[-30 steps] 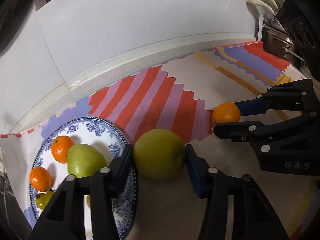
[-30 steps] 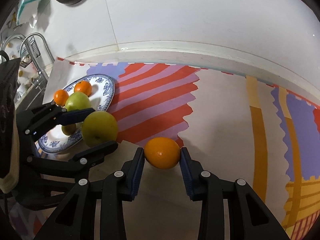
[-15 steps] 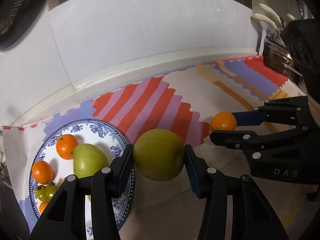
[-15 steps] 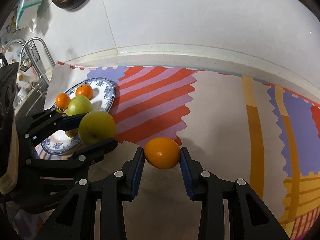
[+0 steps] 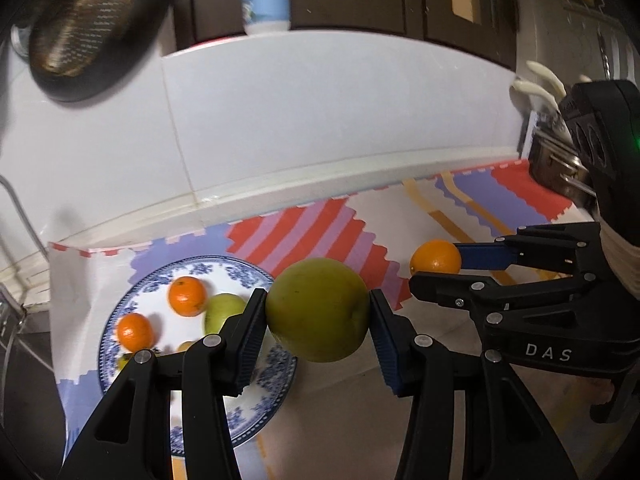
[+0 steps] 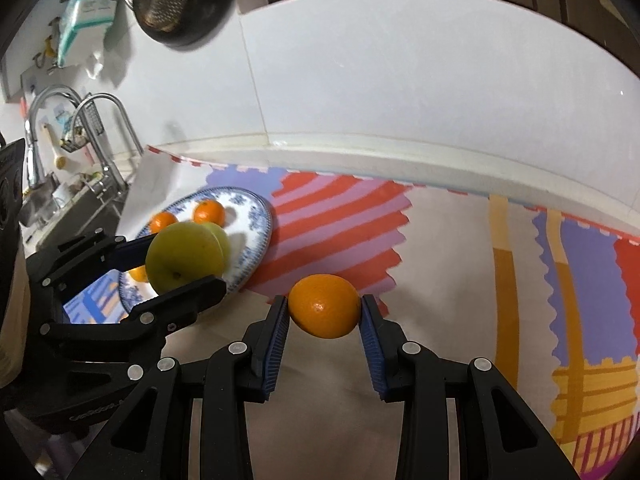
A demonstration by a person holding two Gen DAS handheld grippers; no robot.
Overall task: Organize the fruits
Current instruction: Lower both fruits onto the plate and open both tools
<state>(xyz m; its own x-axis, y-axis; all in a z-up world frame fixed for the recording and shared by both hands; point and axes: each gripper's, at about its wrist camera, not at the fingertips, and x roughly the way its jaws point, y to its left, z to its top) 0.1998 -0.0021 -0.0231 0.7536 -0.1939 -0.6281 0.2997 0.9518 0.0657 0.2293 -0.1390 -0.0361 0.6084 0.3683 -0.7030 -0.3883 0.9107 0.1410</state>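
— What's around you here?

— You're at a kitchen counter under a white tiled wall, with a striped mat [image 5: 320,236] spread over it and a sink faucet [image 6: 60,128] off to your left. A blue-patterned plate [image 5: 248,276] on the mat holds two mandarins, a green apple [image 5: 222,312] and some small fruit hidden behind your fingers.

— And your grippers?

— Your left gripper [image 5: 318,316] is clamped on a large green apple [image 5: 318,314], pinched across its width and raised above the plate's near rim, likely so you can set it down among the others. Your right gripper [image 6: 324,308] squeezes an orange [image 6: 324,306] the same way, lifted over the mat, well right of the plate and just beside your left gripper.
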